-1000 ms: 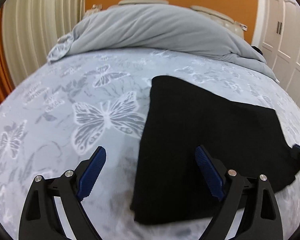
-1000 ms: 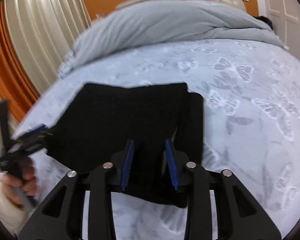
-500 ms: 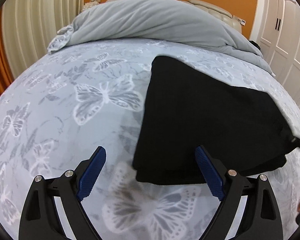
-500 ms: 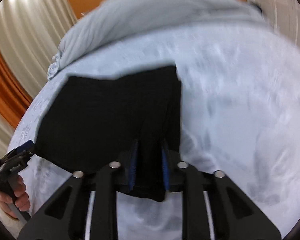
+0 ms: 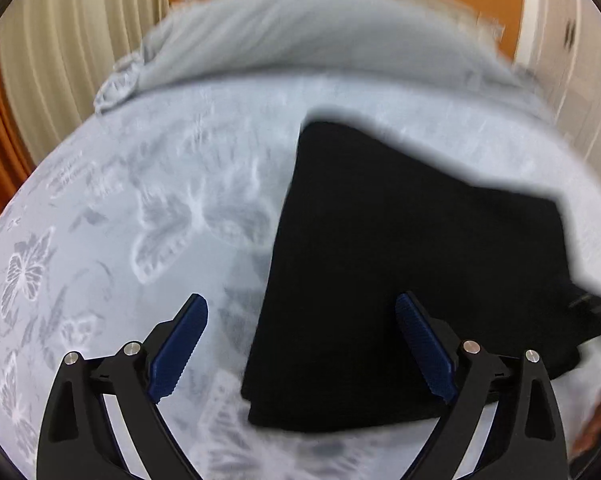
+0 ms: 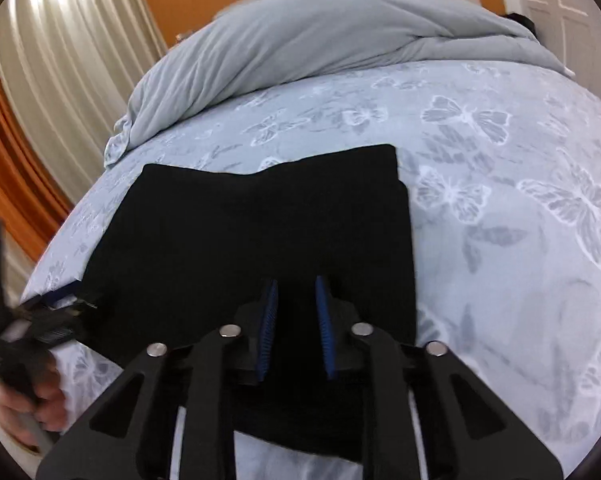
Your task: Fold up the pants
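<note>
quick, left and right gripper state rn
left gripper: open, holding nothing
right gripper: closing, black pants between its jaws

Folded black fabric pants (image 6: 260,240) lie flat on a bed covered with a pale blue butterfly-print sheet (image 6: 520,208). The right gripper (image 6: 296,320), black with blue ribbed pads, is closing over the near edge of the pants, fabric between its jaws. At far left, blurred, the left gripper (image 6: 60,312) meets the pants' corner. A bunched grey duvet (image 6: 320,40) lies beyond.
</note>
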The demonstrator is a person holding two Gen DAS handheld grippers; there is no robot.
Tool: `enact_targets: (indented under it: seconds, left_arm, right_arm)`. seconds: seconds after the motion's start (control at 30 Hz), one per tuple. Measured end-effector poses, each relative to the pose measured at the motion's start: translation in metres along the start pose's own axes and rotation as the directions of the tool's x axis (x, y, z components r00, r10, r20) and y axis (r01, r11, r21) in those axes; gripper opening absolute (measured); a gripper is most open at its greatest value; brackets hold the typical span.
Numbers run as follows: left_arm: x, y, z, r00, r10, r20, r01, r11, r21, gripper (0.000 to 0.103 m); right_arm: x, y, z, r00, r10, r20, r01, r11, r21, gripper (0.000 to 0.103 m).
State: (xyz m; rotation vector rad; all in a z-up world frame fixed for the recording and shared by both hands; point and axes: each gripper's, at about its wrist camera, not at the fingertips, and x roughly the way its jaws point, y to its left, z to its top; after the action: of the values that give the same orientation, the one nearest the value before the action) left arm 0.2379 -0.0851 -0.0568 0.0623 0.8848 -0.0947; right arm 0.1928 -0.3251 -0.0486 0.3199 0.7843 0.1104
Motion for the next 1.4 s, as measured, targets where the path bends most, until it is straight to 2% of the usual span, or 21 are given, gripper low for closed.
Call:
enact_targets:
  seconds: [0.13,0.17,0.2,0.27,0.33,0.4,0.53,0.63,0.7,0.83,1.03,1.23,1.4]
  left_arm:
    - [-0.019,0.005,-0.004,0.999,-0.034,0.038,0.035,0.999,-0.024,0.091]
    - [-0.029,0.007,-0.006,0.998,-0.043,0.049,0.045,0.999,-0.026,0.091]
    - [-0.045,0.008,-0.009,0.997,-0.043,0.065,0.045,0.999,-0.020,0.091]
    - [-0.071,0.008,-0.016,0.995,-0.033,0.093,0.034,0.999,-0.006,0.091]
    - [-0.100,0.008,-0.026,0.993,-0.031,0.117,0.030,1.000,0.010,0.092]
    - [-0.131,0.010,-0.039,0.991,-0.033,0.132,0.030,0.999,0.025,0.092]
    - [-0.174,0.013,-0.071,0.988,-0.026,0.150,0.018,0.998,0.056,0.093]
    - [-0.197,0.017,-0.102,0.987,-0.010,0.163,-0.001,0.998,0.069,0.094]
    - [-0.208,0.021,-0.124,0.987,-0.022,0.156,0.013,0.998,0.056,0.094]
    - [-0.219,0.024,-0.147,0.989,-0.033,0.141,0.027,0.999,0.040,0.094]
    - [-0.221,0.029,-0.169,0.993,-0.034,0.114,0.028,0.998,0.050,0.094]
    - [-0.222,0.032,-0.180,0.993,-0.035,0.113,0.027,0.998,0.064,0.094]
    - [-0.222,0.033,-0.181,0.994,-0.027,0.104,0.021,0.998,0.051,0.094]
  right_arm:
    - [-0.042,0.015,0.005,0.998,-0.049,0.026,0.049,0.999,-0.012,0.022]
    - [-0.061,0.019,0.004,0.997,-0.050,0.054,0.050,0.999,-0.004,0.029]
    - [-0.077,0.020,0.003,0.996,-0.053,0.076,0.053,0.999,0.009,0.053]
    - [-0.110,0.022,-0.002,0.988,-0.099,0.120,0.095,0.995,0.041,0.085]
    - [-0.137,0.028,-0.009,0.982,-0.119,0.150,0.114,0.993,0.038,0.086]
    - [-0.166,0.036,-0.024,0.971,-0.153,0.185,0.154,0.988,0.014,0.097]
    - [-0.210,0.040,-0.071,0.942,-0.209,0.261,0.213,0.977,0.011,0.098]
    - [-0.221,0.038,-0.104,0.950,-0.225,0.216,0.221,0.974,0.042,0.098]
    - [-0.227,0.042,-0.120,0.956,-0.219,0.194,0.216,0.976,0.041,0.098]
    - [-0.243,0.060,-0.147,0.945,-0.210,0.249,0.219,0.976,-0.009,0.098]
    - [-0.234,0.073,-0.173,0.966,-0.183,0.184,0.188,0.982,-0.010,0.098]
    - [-0.230,0.080,-0.185,0.954,-0.237,0.183,0.252,0.966,-0.058,0.098]
    - [-0.234,0.073,-0.188,0.949,-0.249,0.193,0.258,0.966,-0.022,0.098]
